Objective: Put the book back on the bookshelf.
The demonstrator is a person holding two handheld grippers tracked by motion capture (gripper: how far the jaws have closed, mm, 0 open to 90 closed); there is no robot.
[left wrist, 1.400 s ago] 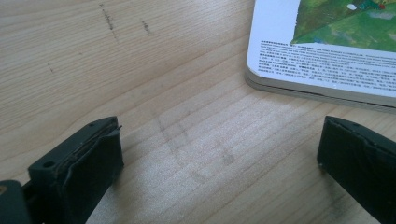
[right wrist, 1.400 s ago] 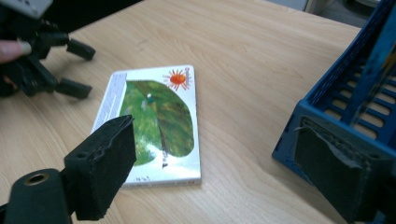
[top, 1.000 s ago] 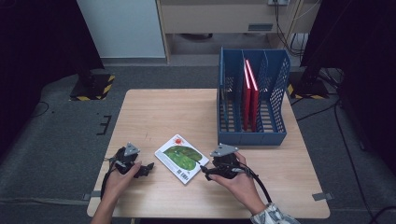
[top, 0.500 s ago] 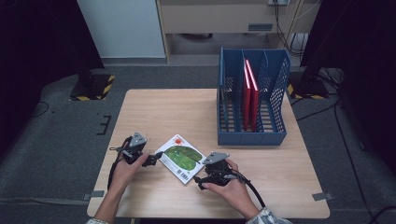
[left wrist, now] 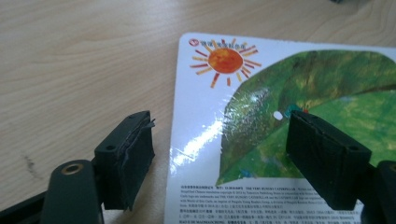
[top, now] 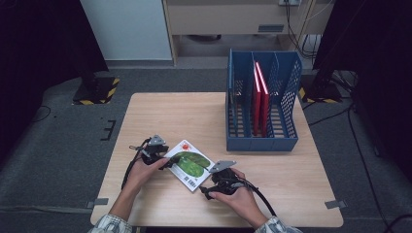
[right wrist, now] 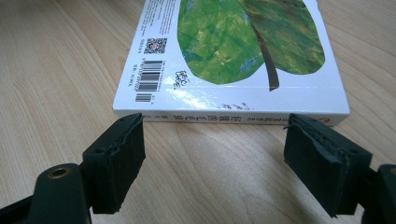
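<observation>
A picture book [top: 190, 165] with a green leaf and an orange sun on its white cover lies flat on the wooden table [top: 194, 111]. My left gripper [top: 167, 161] is at the book's left edge. In the left gripper view the gripper [left wrist: 219, 158] straddles that edge, one jaw over bare wood and the other over the cover of the book [left wrist: 280, 93]. Its jaws have just been closing, but nothing is pinched. My right gripper [top: 208, 184] faces the book's spine. In the right gripper view the gripper [right wrist: 215, 154] stands open just short of the book [right wrist: 233, 46].
A blue file rack [top: 262, 141] stands at the table's back right with two red books [top: 260, 97] upright in a middle slot. The table's front edge is close below both hands. Bare wood stretches behind and to the left of the book.
My left hand has moved right and forward up to the book's left edge, and its jaws have narrowed. My right hand has sunk a little and shifted left by the spine.
</observation>
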